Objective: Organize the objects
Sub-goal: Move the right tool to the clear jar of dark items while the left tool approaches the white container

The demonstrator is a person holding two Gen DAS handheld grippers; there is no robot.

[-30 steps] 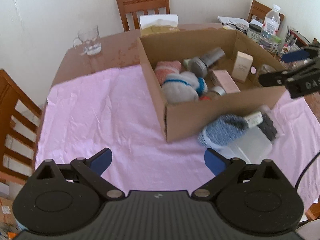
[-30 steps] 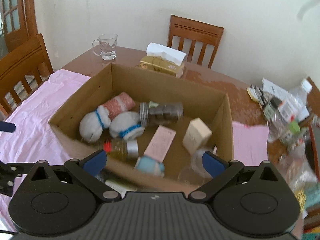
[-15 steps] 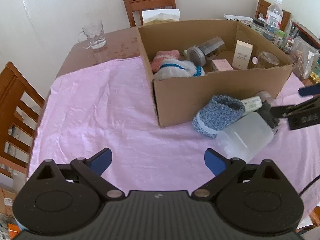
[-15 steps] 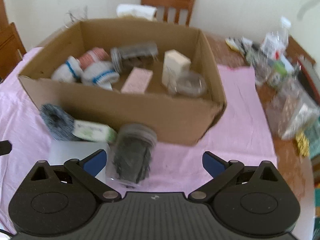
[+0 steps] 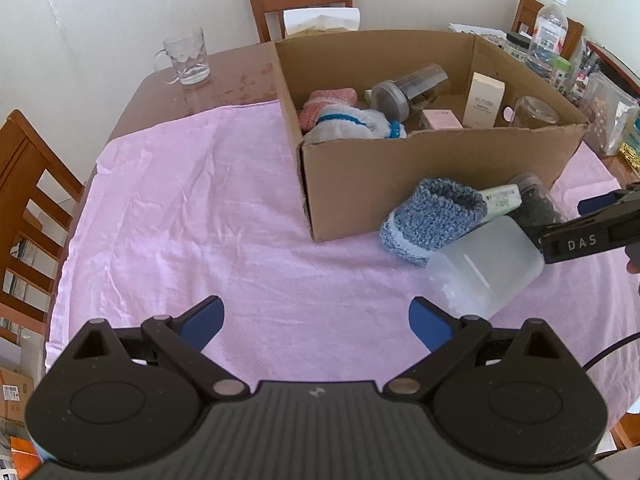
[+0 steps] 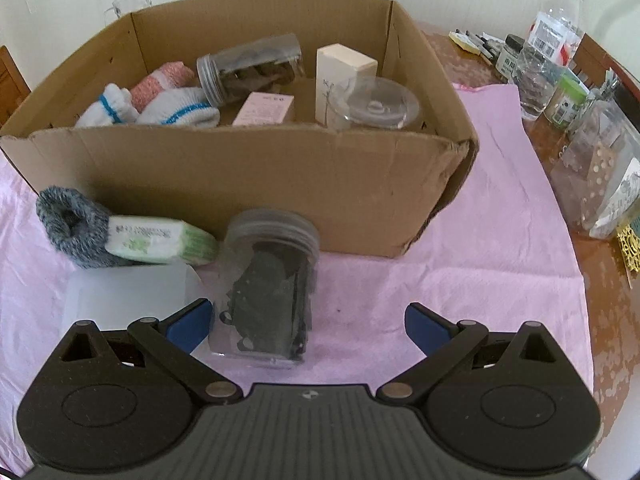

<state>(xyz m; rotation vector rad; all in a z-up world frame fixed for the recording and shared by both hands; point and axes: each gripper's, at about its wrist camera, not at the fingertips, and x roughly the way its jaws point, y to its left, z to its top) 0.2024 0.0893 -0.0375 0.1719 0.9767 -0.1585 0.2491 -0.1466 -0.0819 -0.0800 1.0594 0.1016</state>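
Both tongs, left [image 5: 316, 322] and right [image 6: 308, 322], gape wide, empty. The jar [image 6: 268, 280] before the box [image 6: 240, 184] lies sideways; an off-centre pinch could roll it away.

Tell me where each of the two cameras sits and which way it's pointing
Left wrist: on the left gripper, facing across the pink cloth toward the cardboard box; its own open fingers and the right gripper show.
Right wrist: on the right gripper, low before the box, over the dark-filled jar; open fingers show.
Shared: box, grey sock, jar.
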